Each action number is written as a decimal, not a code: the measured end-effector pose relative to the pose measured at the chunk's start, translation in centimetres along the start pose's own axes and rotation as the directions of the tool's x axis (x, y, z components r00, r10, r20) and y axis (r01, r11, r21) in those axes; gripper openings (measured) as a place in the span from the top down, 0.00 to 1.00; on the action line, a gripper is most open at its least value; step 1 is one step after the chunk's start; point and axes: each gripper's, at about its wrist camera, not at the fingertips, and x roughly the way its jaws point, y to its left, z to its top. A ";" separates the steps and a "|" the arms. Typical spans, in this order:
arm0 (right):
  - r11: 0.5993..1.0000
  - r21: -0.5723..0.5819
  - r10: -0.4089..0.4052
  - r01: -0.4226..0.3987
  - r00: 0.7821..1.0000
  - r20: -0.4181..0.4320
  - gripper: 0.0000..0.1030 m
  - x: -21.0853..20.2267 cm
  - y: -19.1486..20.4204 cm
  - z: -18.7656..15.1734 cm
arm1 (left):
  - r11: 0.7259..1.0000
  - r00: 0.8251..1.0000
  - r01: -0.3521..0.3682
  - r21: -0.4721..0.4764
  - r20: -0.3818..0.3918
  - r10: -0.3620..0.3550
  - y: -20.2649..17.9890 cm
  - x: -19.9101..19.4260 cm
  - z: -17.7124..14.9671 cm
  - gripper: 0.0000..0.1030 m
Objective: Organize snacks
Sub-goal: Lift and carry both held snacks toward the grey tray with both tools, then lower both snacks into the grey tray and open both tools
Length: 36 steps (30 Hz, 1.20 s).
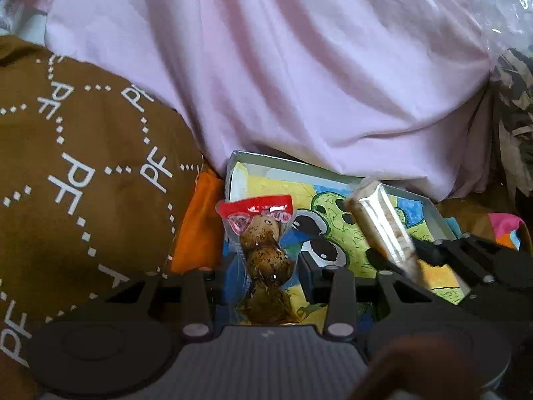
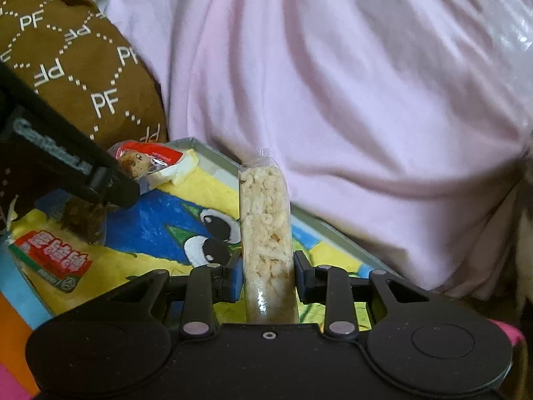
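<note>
A shallow box [image 1: 283,161] lined with a bright cartoon drawing lies in front of me. My left gripper [image 1: 268,263] is shut on a clear packet of speckled brown eggs [image 1: 266,250] with a red top, held over the box's left end. Over the right part of the box [image 2: 333,230], my right gripper [image 2: 266,266] is shut on a clear pack of pale puffed-rice snack [image 2: 266,220], which stands upright between the fingers. In the left wrist view the rice pack [image 1: 383,220] slants at the right. A red and green snack packet [image 2: 50,255] lies inside the box near its left corner.
A brown cushion printed with "PF" [image 1: 76,173] presses against the box's left side, with orange cloth [image 1: 196,226] between them. A large pink cloth bundle [image 1: 299,66] rises right behind the box. Clear plastic [image 1: 493,3] shows at the top right.
</note>
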 end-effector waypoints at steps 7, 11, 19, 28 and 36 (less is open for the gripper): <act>0.999 0.027 0.038 -0.037 0.999 -0.029 0.69 1.5 0.4 -0.5 | 1.000 1.000 -0.004 0.020 -0.030 0.004 -0.9 1.6 0.9 0.59; 0.997 0.057 0.061 -0.058 0.997 -0.050 0.69 1.9 0.2 -1.0 | 1.000 0.997 0.010 0.025 -0.083 -0.008 -1.9 2.8 1.2 0.59; 0.987 0.134 0.103 -0.094 0.993 -0.059 0.47 1.2 -1.8 -1.0 | 1.000 0.989 -0.028 0.013 -0.147 0.030 -2.4 4.1 1.6 0.58; 0.957 0.275 0.094 -0.099 0.995 0.030 0.17 -4.2 -5.2 -0.2 | 0.990 0.990 -0.125 0.060 -0.064 0.128 -4.8 -1.2 2.8 0.26; 0.888 0.445 0.066 -0.114 0.990 0.121 0.03 -14.1 -8.9 -0.3 | 0.981 0.984 -0.179 0.082 0.031 0.177 -8.0 -10.6 2.6 0.04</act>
